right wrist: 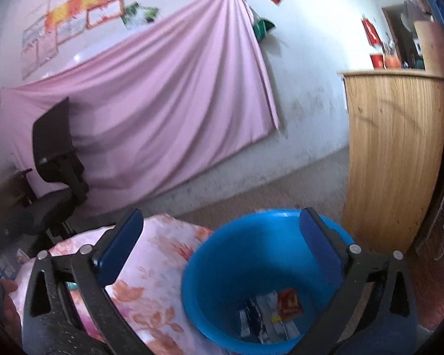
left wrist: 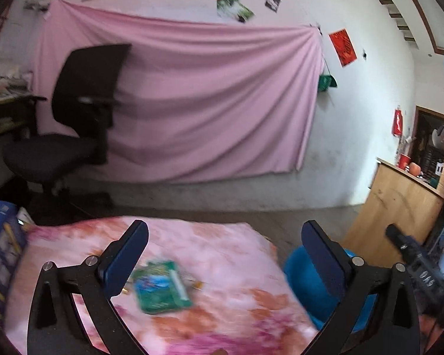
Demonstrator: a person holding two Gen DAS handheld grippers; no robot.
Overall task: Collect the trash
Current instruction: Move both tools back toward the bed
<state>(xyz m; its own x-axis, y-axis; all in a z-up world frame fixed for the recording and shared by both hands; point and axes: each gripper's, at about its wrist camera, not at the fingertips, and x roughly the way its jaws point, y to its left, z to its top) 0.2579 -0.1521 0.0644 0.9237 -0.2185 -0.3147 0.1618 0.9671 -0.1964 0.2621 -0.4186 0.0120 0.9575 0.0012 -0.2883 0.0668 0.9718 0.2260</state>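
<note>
My left hand-held gripper (left wrist: 225, 254) hangs spread and empty; the green wrapper (left wrist: 161, 288) lies just ahead-left of it on the floral bedspread (left wrist: 228, 304), long axis pointing away, left of the blue bucket (right wrist: 251, 266).

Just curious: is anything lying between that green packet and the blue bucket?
Only bare floral pink tablecloth separates the green snack wrapper from the blue plastic bucket, as the left wrist view shows.

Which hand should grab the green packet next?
Probably the left gripper: it is open, with the green packet lying between its fingers. The right gripper hangs over the blue bucket.
</note>
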